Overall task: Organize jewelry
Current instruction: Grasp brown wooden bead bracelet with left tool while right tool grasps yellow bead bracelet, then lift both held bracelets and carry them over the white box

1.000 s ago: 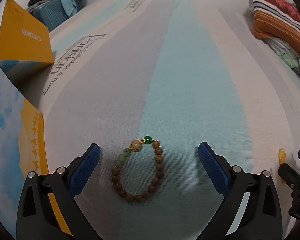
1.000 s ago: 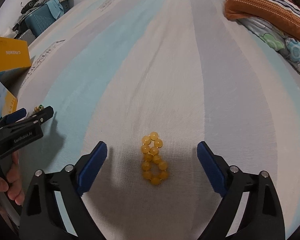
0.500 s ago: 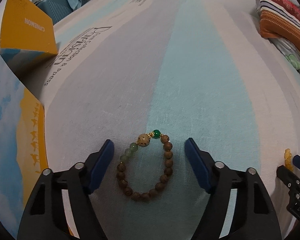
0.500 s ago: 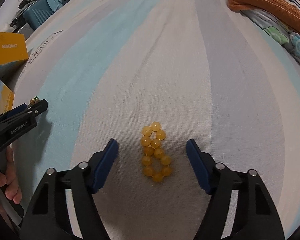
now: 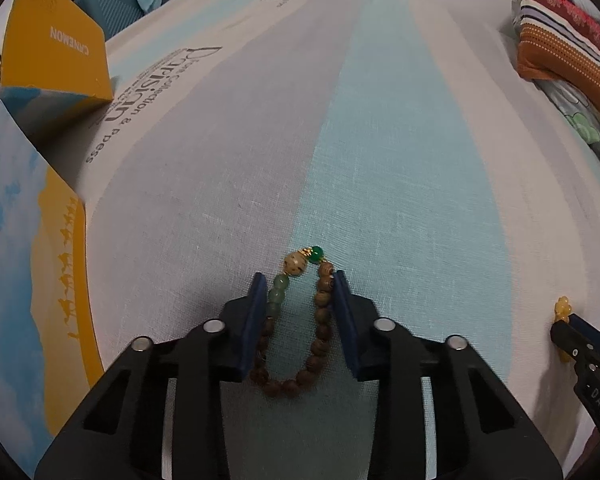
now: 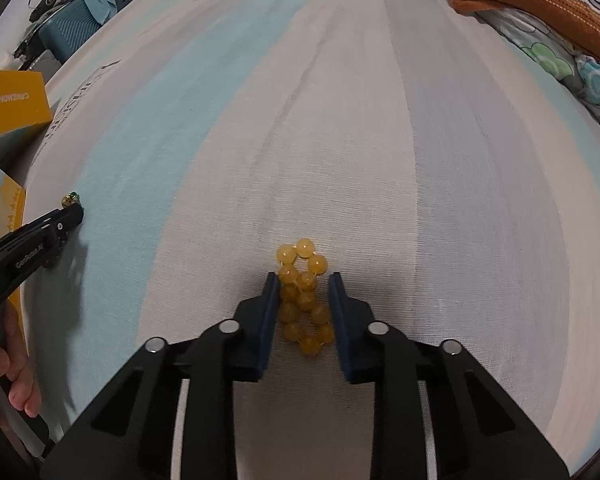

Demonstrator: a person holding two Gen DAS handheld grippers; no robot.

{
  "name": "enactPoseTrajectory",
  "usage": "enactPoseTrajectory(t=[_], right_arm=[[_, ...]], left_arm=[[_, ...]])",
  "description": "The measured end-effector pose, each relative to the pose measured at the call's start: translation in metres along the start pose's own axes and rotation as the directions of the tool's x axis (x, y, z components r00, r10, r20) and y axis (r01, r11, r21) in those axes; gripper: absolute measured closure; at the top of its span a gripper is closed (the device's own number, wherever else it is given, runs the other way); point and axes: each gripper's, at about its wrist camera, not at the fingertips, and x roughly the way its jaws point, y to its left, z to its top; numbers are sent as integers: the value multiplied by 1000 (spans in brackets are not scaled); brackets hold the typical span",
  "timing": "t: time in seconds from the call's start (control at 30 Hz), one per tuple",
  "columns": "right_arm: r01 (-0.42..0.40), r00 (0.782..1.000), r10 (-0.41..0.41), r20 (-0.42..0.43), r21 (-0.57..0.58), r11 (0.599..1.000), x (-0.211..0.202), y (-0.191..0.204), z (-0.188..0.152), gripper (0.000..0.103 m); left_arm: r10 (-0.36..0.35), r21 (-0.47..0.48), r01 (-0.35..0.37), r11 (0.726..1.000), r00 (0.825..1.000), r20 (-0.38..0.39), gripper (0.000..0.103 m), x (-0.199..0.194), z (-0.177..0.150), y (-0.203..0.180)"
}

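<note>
Your two pickups are at the grasp stage and nothing is stored yet. The bed sheet, striped pale blue, grey and white with print along one edge, fills both views and carries everything. At its left edge stand two boxes: a yellow box lettered on its side, and nearer you a blue-and-yellow box with a sky picture, which are probably the storage, though neither view shows an opening. Folded striped blankets lie at the far right, and a blue basket with cloth over it sits beyond the sheet's far left corner.

Left gripper: its jaws have just been closing and now squeeze the wood bracelet from both sides, the loop pinched narrow, green beads against the left pad, brown beads against the right; it lies on the blue stripe, not lifted.

Right gripper: its jaws have just been closing too, and stand tight on either side of the yellow bracelet, a doubled loop flat on the white stripe; the pads appear to touch the beads, but the fisheye leaves firm contact unsure.

Left to do, as you can judge: lift both pieces clear and carry each to its place by the boxes
</note>
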Motion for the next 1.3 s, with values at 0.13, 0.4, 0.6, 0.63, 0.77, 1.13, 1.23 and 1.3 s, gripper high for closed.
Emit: enactPoseTrajectory(t=[0.13,0.4,0.6,0.63,0.77,1.13,1.23,1.3], right_arm=[[13,1000,-13,1,2,1000,0,1,0,90],[13,1000,-14,15,18,1000,-4,-1,1,94],[17,999,-18,31,26,1000,-10,-1,1,94],[18,999,-19,35,25,1000,-12,0,1,94],[16,999,-17,51,25,1000,-21,3,1,94],[15,995,-17,99,15,1000,-41,13,0,94],[15,993,-16,117,10,1000,-50,15,0,94],[14,992,-15,126,9,1000,-54,18,0,94]], left_arm=[[-14,-8,14,1000,1000,-4,86,-1,0,2],[-35,-32,35,999,999,6,88,-5,0,6],[-40,-27,40,999,999,5,88,-8,0,7],[-41,-27,41,999,999,5,88,-9,0,7],[-45,-21,45,999,999,7,88,-13,-1,7],[-58,0,58,998,998,35,88,-37,-5,8],[-67,11,67,998,997,40,88,-44,-7,8],[-69,15,68,998,996,50,88,-50,-8,8]])
